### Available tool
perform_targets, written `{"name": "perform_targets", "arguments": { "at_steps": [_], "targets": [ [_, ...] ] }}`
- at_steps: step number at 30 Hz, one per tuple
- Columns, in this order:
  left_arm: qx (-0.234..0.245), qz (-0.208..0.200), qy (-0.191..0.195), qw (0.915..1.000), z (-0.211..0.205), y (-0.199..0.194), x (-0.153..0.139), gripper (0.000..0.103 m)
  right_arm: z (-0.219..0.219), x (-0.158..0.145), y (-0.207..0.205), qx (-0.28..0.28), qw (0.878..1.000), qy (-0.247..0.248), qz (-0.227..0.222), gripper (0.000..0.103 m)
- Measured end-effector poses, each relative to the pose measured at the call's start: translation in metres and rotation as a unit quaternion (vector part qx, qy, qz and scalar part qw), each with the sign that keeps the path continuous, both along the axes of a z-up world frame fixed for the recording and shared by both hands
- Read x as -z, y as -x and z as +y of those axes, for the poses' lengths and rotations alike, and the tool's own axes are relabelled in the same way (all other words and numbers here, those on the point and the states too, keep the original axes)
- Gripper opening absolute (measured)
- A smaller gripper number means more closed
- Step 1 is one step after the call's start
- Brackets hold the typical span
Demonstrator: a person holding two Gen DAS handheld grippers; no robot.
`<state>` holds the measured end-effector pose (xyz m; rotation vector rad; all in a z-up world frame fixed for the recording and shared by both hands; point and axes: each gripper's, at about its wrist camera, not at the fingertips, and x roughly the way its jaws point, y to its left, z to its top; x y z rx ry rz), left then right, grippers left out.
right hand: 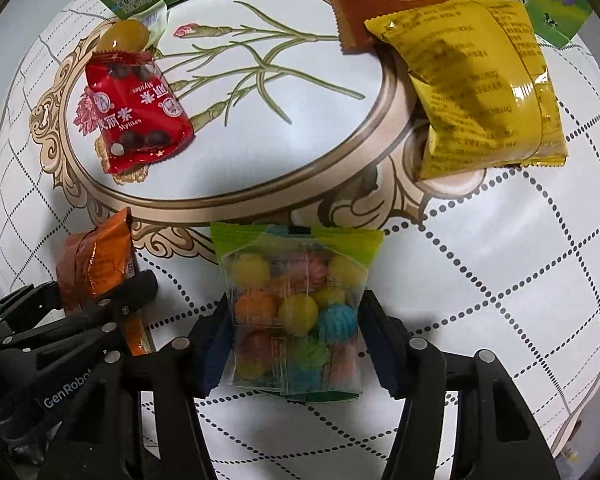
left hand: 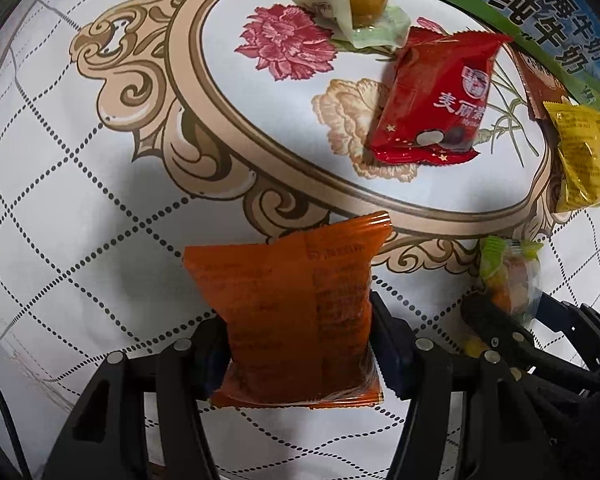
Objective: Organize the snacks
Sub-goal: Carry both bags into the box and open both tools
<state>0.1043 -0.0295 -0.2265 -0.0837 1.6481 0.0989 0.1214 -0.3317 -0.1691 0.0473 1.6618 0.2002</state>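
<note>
The left gripper (left hand: 300, 344) points down at a tablecloth (left hand: 80, 220) printed with a dotted lattice and an oval floral frame. Its two pads press on the sides of an orange snack packet (left hand: 296, 312), which hangs between them with its printed back toward the left wrist camera. The jaws stand partly apart, only as far as the packet's width.

The right gripper (right hand: 296, 332) is clamped the same way on a clear bag of coloured candy balls (right hand: 296, 312) with a green top edge; the pads bear on both sides of it. The right wrist view shows the balls plainly: yellow, orange, blue, green and pink. In the left wrist view that bag (left hand: 508, 276) is only a small bright shape at the right edge.

The two grippers hang side by side, near each other. From the right wrist camera the orange packet (right hand: 96, 264) is seen edge-on at the left.

On the cloth inside the oval lie a red chocolate packet (left hand: 432, 96) and, beyond it, a round amber sweet in pale wrapping (left hand: 348, 4). The yellow packet (right hand: 484, 84) fills the right wrist view's upper right, overlapping a brown biscuit packet (right hand: 364, 8). Behind everything lies a green and blue milk carton (left hand: 548, 20); whether the brown packet touches it is hard to tell.
</note>
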Motion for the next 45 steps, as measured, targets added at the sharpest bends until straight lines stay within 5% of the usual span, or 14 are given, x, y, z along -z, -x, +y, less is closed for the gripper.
{"name": "perform_targets", "arguments": {
  "at_steps": [7, 12, 18, 23, 32, 36, 45],
  "targets": [
    [-0.001, -0.004, 0.021, 0.9998, -0.017, 0.001, -0.044, 0.048, -0.01, -0.021, 0.001, 0.017, 0.999, -0.045, -0.009, 0.051],
    [-0.003, -0.057, 0.074, 0.9956, -0.032, -0.016, -0.117, 0.048, -0.035, -0.087, -0.013, 0.032, 0.993, -0.102, -0.05, 0.051],
    [0.016, -0.139, 0.133, 0.9812, -0.063, -0.083, -0.212, 0.048, -0.071, -0.193, -0.065, 0.046, 0.978, -0.148, -0.139, 0.051],
    [0.031, -0.17, 0.139, 0.9751, -0.075, -0.164, -0.249, 0.049, -0.087, -0.229, -0.133, 0.057, 0.97, -0.135, -0.196, 0.051],
    [0.005, -0.07, 0.122, 0.9901, -0.061, -0.281, -0.17, 0.049, -0.085, -0.183, -0.245, 0.055, 0.981, -0.087, -0.166, 0.051],
    [0.026, -0.031, 0.128, 0.9909, -0.056, -0.296, -0.122, 0.049, -0.075, -0.146, -0.259, 0.037, 0.988, -0.072, -0.131, 0.051],
    [0.016, 0.04, 0.138, 0.9896, -0.055, -0.29, -0.072, 0.05, -0.076, -0.093, -0.262, 0.027, 0.995, -0.078, -0.057, 0.052]
  ]
}}
